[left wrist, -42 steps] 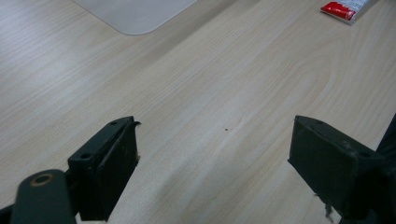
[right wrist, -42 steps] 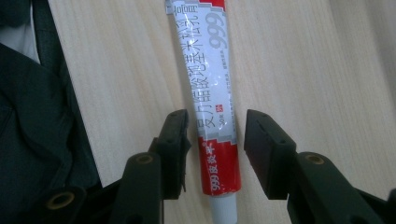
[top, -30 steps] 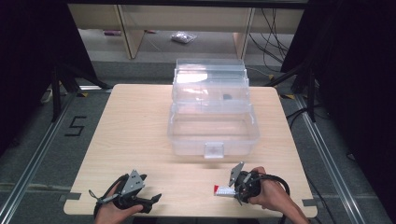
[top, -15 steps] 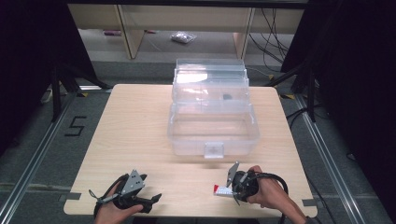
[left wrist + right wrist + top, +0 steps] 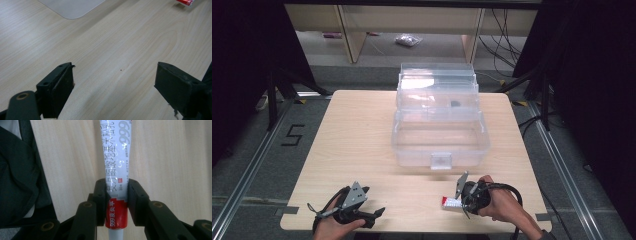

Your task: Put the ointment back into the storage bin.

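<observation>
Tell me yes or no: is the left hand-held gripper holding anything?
No: the left hand-held gripper has its black jaws spread wide with nothing but bare light wooden table between them.

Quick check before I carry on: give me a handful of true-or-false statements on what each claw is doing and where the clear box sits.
1. The right claw is shut on the white and red tube. True.
2. The left claw holds the tube. False: its jaws stand wide apart over bare table.
3. The clear plastic box stands open, its lid raised at the far side. True.
4. The tube already lies inside the box. False: it is near the table's front edge, in the right claw.
5. The left claw touches the box. False: it is well apart, at the front left.
</observation>
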`<move>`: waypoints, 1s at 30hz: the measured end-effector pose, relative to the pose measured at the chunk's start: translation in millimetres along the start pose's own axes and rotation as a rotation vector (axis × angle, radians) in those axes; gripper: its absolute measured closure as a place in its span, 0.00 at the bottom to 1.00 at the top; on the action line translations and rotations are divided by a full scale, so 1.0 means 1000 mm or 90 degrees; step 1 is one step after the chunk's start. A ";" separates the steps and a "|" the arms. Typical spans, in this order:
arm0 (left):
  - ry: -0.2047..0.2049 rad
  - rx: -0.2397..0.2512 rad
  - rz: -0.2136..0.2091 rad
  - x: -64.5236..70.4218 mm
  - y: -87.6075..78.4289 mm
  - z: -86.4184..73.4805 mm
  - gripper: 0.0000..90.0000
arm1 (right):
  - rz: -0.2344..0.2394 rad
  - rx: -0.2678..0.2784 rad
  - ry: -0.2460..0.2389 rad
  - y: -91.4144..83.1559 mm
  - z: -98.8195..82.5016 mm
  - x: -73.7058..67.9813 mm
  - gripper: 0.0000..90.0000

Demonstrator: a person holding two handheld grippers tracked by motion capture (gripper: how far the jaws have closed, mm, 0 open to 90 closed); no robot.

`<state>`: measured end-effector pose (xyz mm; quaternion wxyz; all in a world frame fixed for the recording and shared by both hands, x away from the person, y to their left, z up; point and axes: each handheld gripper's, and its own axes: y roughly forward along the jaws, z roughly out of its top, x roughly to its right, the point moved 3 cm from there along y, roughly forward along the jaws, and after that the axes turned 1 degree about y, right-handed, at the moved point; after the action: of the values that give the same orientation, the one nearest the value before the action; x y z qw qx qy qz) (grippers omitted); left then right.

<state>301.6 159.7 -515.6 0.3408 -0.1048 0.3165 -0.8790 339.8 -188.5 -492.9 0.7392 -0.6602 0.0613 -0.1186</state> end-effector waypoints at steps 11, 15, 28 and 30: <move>-0.001 -0.002 0.000 0.000 0.000 0.000 0.17 | -0.003 0.032 0.004 -0.017 0.001 0.006 0.79; 0.008 -0.007 0.003 -0.001 0.000 0.000 0.17 | -0.007 0.061 -0.002 -0.028 0.002 0.012 0.79; 0.005 -0.002 -0.004 -0.001 0.001 0.000 0.17 | -0.035 0.096 0.027 -0.074 0.012 0.032 0.79; 0.006 0.001 -0.004 -0.001 0.001 0.000 0.17 | -0.040 0.105 0.004 -0.084 0.017 0.039 0.79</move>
<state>302.9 159.7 -516.4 0.3366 -0.1010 0.3170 -0.8809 373.9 -190.2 -405.3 0.7866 -0.5985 0.0325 -0.1485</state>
